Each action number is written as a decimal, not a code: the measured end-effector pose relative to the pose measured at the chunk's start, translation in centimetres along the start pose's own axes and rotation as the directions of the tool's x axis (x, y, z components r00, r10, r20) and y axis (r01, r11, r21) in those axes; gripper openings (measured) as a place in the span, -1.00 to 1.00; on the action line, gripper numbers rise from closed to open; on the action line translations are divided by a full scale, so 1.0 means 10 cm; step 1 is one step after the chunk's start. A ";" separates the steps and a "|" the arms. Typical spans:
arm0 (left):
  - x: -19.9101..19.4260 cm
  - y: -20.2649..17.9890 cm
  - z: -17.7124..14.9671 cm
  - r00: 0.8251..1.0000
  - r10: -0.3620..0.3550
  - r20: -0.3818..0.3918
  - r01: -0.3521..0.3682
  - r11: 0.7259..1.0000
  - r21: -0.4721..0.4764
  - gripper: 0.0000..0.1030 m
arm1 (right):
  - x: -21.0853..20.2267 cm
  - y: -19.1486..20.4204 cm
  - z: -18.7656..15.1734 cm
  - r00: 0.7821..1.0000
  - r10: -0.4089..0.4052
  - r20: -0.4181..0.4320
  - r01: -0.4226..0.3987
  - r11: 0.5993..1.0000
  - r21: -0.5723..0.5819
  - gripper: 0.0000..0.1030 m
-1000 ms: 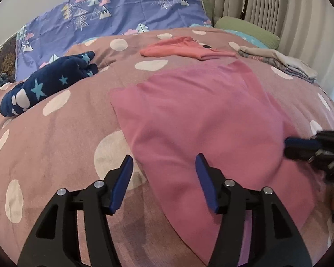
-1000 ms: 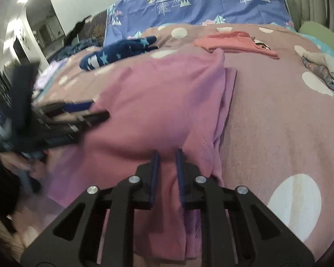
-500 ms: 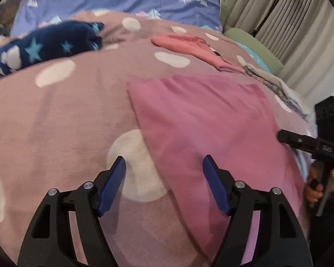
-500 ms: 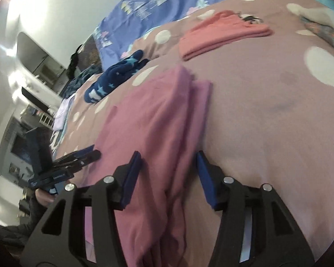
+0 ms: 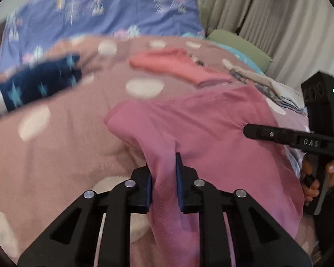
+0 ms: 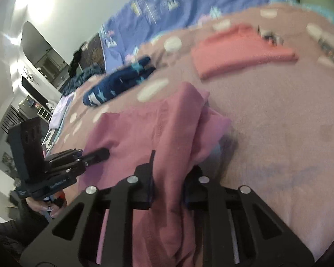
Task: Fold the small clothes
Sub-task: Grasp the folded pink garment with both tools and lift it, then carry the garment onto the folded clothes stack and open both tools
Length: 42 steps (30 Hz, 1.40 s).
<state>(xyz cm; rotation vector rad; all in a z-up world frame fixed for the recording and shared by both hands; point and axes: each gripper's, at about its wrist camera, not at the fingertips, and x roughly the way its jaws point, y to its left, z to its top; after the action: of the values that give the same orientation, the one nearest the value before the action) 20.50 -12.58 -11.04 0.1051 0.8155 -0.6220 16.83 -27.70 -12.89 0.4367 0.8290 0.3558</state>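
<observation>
A pink garment [image 5: 211, 133] lies partly folded on the mauve dotted bedspread [image 5: 55, 144]. In the left wrist view my left gripper [image 5: 163, 169] is closing on the garment's near left edge, and the cloth is pinched between the blue pads and lifted into a ridge. In the right wrist view the pink garment [image 6: 155, 129] runs up between the jaws of my right gripper [image 6: 170, 173], which is closing on its near right edge; cloth drapes over the right finger. Each gripper also shows in the other's view, the right gripper [image 5: 247, 131] held by a hand and the left gripper [image 6: 105, 153].
A folded coral garment [image 5: 173, 64] and a navy star-print piece [image 5: 33, 86] lie farther back on the bed. A stack of folded clothes [image 5: 267, 86] sits at the right, near a green pillow [image 5: 240, 49]. A blue tree-print pillow [image 5: 100, 15] lies behind.
Both grippers stood open half a second ago and have now clamped onto the pink garment's near edge. The edge is raised off the bedspread, and both views have shifted.
</observation>
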 end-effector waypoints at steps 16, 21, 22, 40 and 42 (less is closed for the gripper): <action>-1.51 -1.65 0.33 0.939 -0.050 0.342 -0.060 0.951 0.304 -0.74 | -2.41 0.61 -0.35 0.867 -0.047 0.496 0.141 0.978 -0.153 -0.66; -1.59 -2.23 0.50 0.925 -0.097 0.367 -0.054 0.923 0.380 -0.74 | -2.98 0.40 -0.36 0.815 -0.107 0.569 0.209 0.971 -0.116 -0.67; -1.58 -2.35 0.58 0.923 -0.108 0.370 -0.050 0.918 0.394 -0.74 | -3.08 0.35 -0.36 0.806 -0.118 0.580 0.217 0.970 -0.105 -0.67; -0.55 -3.72 2.08 0.907 -0.094 0.411 -0.156 0.831 0.534 -0.74 | -3.81 -1.03 0.83 0.681 -0.394 0.617 0.422 0.900 0.109 -0.67; -0.40 -3.77 2.19 0.907 -0.078 0.413 -0.177 0.820 0.544 -0.74 | -3.74 -1.17 0.98 0.672 -0.419 0.610 0.436 0.890 0.131 -0.67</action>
<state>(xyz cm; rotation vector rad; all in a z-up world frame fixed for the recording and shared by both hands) 11.61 -48.46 12.35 0.5271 0.1799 -0.7921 2.53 -57.35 10.52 0.2895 0.2428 -0.2282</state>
